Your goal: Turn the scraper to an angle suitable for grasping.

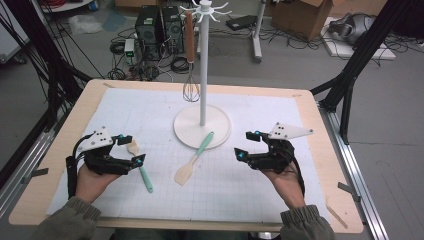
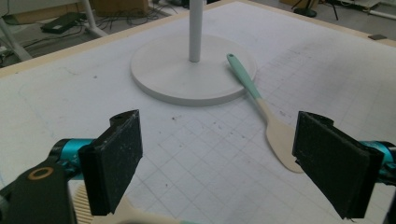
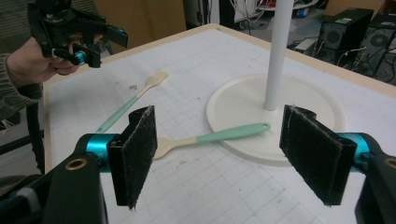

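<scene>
Both grippers open over the mat, two spatulas lying loose.
Left gripper [image 1: 131,149] jaws wide, hovering just over the slotted spatula [image 1: 140,166] at near left. Right gripper [image 1: 246,145] jaws wide, nothing between them. Flat spatula [image 1: 194,158] lies mid-mat, green handle tip resting on the stand base [image 1: 186,131]; whisk [image 1: 190,88] hangs on the stand.

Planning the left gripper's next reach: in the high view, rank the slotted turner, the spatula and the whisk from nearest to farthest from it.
1. Slotted turner, right beside the left gripper.
2. Spatula, mid-table, handle on the stand base.
3. Whisk, hanging at the far edge.
</scene>
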The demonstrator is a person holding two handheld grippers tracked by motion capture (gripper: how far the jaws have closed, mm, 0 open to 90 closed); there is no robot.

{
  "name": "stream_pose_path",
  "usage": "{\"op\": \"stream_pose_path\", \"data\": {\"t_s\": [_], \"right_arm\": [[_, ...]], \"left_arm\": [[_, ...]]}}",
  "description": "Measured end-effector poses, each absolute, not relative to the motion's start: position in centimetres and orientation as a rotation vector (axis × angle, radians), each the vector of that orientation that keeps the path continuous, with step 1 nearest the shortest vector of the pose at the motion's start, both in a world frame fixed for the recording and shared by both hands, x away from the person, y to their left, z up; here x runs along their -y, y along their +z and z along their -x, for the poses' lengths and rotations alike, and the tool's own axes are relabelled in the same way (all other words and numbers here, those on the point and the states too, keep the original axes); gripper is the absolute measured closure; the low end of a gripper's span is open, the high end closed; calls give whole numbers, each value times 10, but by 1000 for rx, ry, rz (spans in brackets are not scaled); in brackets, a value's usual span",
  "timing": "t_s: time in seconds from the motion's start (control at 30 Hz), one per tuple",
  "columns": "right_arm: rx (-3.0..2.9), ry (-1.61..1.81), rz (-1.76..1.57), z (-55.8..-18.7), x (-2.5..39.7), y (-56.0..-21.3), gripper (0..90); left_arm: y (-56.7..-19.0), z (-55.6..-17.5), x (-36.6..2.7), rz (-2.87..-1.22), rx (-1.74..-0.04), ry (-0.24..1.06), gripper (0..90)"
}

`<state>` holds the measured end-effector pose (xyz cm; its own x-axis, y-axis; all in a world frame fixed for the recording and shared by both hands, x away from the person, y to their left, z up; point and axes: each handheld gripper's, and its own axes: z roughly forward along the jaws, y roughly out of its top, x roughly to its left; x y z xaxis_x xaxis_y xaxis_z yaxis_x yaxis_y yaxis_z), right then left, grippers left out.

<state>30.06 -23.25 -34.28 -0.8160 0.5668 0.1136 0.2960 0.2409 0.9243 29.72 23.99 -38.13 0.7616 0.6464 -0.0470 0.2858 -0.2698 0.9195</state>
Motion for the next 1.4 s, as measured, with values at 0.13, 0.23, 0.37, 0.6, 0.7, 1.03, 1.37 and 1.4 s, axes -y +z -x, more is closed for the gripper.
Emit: {"op": "stream_pose_path", "data": {"t_s": [0.13, 0.23, 0.37, 0.6, 0.7, 1.03, 1.37, 1.4], "right_arm": [[-2268, 1600, -834, -298, 236, -352, 268], [-2273, 1589, -846, -297, 237, -358, 268], [-2273, 1577, -848, -294, 240, -362, 268], [-2250, 1588, -866, -291, 250, -368, 268], [-2241, 1591, -873, -290, 253, -370, 268], [-2251, 1565, -892, -289, 256, -384, 267], [-2267, 1546, -884, -289, 254, -388, 267], [-2267, 1545, -883, -289, 254, -388, 267]], "left_arm": [[-381, -296, -233, -1856, -687, 386, 249], [-382, -296, -224, -1875, -658, 356, 317], [-385, -298, -212, -1899, -628, 325, 440], [-391, -301, -189, -1932, -586, 271, 577], [-395, -303, -180, -1952, -572, 247, 633], [-406, -307, -153, -2020, -543, 198, 886], [-421, -315, -126, -2061, -555, 174, 896], [-422, -316, -123, -2062, -554, 167, 896]]}}
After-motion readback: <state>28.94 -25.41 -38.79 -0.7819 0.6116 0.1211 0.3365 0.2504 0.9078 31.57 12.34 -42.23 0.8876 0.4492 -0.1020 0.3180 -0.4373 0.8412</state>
